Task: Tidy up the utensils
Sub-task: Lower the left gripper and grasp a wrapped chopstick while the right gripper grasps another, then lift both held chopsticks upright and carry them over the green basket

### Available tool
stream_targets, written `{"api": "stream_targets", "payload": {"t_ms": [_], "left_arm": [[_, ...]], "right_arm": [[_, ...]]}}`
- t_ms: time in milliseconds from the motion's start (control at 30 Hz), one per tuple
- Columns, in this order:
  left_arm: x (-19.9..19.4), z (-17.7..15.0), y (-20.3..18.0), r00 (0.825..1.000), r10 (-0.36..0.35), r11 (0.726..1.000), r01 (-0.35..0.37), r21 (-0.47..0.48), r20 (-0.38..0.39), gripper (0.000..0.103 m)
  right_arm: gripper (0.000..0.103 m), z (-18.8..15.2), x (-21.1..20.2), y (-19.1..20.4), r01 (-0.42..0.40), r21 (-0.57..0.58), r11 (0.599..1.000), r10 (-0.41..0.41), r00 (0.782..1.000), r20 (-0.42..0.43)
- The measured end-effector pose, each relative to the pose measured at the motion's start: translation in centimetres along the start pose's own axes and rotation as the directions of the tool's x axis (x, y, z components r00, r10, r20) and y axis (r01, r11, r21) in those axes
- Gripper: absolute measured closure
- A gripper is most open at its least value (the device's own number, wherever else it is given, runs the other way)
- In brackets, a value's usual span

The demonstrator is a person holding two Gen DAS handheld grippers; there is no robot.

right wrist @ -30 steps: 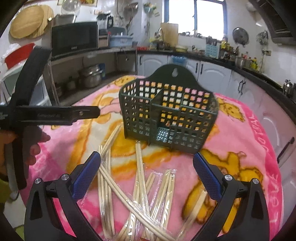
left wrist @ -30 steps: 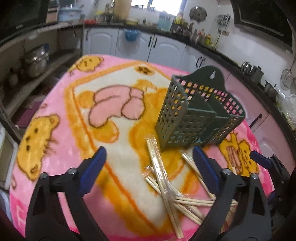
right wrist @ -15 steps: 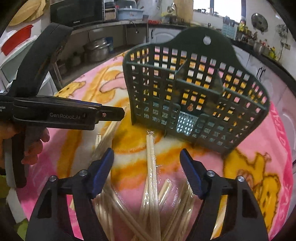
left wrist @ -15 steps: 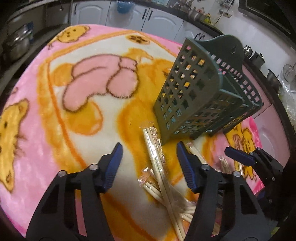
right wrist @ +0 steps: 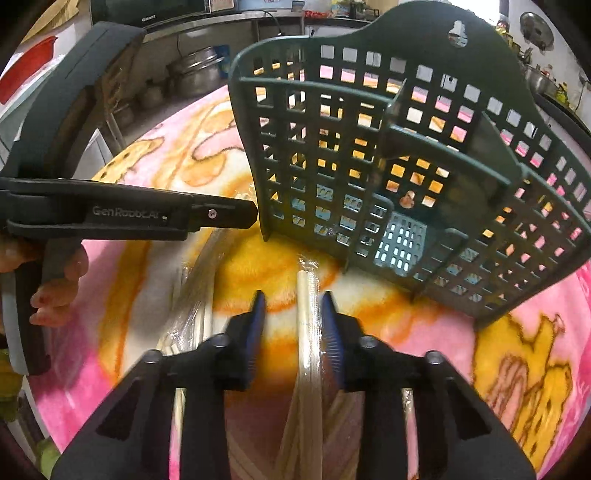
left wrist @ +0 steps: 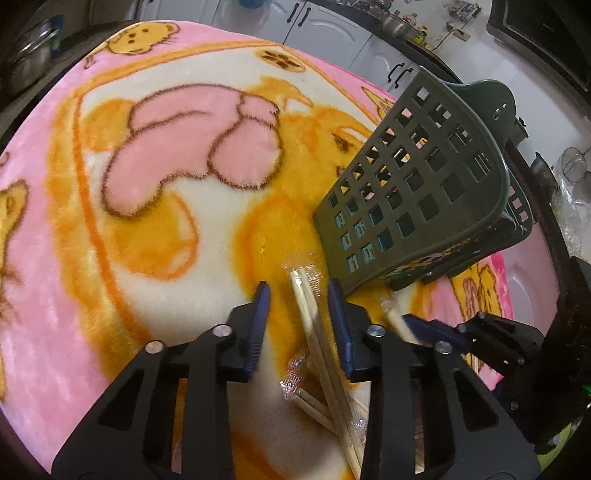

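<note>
A dark green perforated utensil basket (left wrist: pixel 417 192) stands on the pink and orange blanket; it also fills the right wrist view (right wrist: pixel 399 166). Several plastic-wrapped pairs of wooden chopsticks lie in front of it. My left gripper (left wrist: pixel 299 325) is low over the blanket, half closed, with one wrapped chopstick pair (left wrist: pixel 314 317) lying between its blue pads, not clamped. My right gripper (right wrist: pixel 293 325) is also half closed, with another wrapped chopstick pair (right wrist: pixel 308 317) between its pads, close to the right pad. The left gripper's body shows in the right wrist view (right wrist: pixel 129 214), the right gripper's in the left wrist view (left wrist: pixel 461 328).
More wrapped chopsticks (right wrist: pixel 195 302) lie to the left in the right wrist view. The blanket (left wrist: pixel 147 221) covers a round table. White kitchen cabinets (left wrist: pixel 325 29) and steel pots (right wrist: pixel 195 70) stand beyond the table edge.
Both grippers have dropped toward the chopsticks and moved nearer the basket. Their jaws have narrowed from wide open to a small gap around one chopstick pair each.
</note>
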State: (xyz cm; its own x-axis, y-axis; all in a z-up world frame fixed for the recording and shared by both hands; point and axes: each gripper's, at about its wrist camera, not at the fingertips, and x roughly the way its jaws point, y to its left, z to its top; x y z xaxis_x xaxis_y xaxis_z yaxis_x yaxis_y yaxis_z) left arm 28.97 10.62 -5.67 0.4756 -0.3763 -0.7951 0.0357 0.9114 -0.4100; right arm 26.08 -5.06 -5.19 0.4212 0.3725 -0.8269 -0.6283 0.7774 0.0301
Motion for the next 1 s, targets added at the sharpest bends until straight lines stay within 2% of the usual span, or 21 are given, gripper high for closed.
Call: {"api": "stream_targets", "payload": {"t_ms": [33,67,233,433,633,833,1000], "left_arm": [[0.0,0.0,0.0,1.0,-0.002,1.0,0.002,0.0,0.0,0.086],[0.0,0.1,0.1,1.0,-0.004,1.0,0.004,-0.002,-0.001,0.091],[-0.6,0.2,0.2,1.0,-0.006,1.0,0.006,0.001,0.012,0.095],[-4.0,0.2,-0.7,0.996,-0.003,0.999,0.0,0.036,0.092,0.097],[-8.5,0.1,-3.0,0.979,-0.026,0.995,0.006,0.098,0.2,0.099],[-12.8,0.2,-6.5,0.949,-0.05,0.985,-0.005,0.173,0.311,0.1],[-15.0,0.3,-8.7,0.925,-0.091,0.977,0.013,0.211,0.368,0.1]], "right_arm": [[0.091,0.0,0.0,-0.1,-0.004,0.0,1.0,0.004,1.0,0.002],[0.091,0.1,0.0,-0.2,-0.008,0.002,1.0,0.008,1.0,0.006],[0.091,0.3,-1.8,-1.0,-0.048,0.023,0.999,0.047,0.998,0.042],[0.091,0.3,-5.9,-2.3,-0.124,0.045,0.991,0.116,0.983,0.14],[0.093,-0.4,-11.5,-4.2,-0.173,0.047,0.984,0.153,0.948,0.278],[0.097,-0.3,-15.5,-4.6,-0.161,0.045,0.986,0.131,0.911,0.392],[0.097,0.3,-18.4,-5.4,-0.147,0.053,0.988,0.103,0.868,0.485]]}}
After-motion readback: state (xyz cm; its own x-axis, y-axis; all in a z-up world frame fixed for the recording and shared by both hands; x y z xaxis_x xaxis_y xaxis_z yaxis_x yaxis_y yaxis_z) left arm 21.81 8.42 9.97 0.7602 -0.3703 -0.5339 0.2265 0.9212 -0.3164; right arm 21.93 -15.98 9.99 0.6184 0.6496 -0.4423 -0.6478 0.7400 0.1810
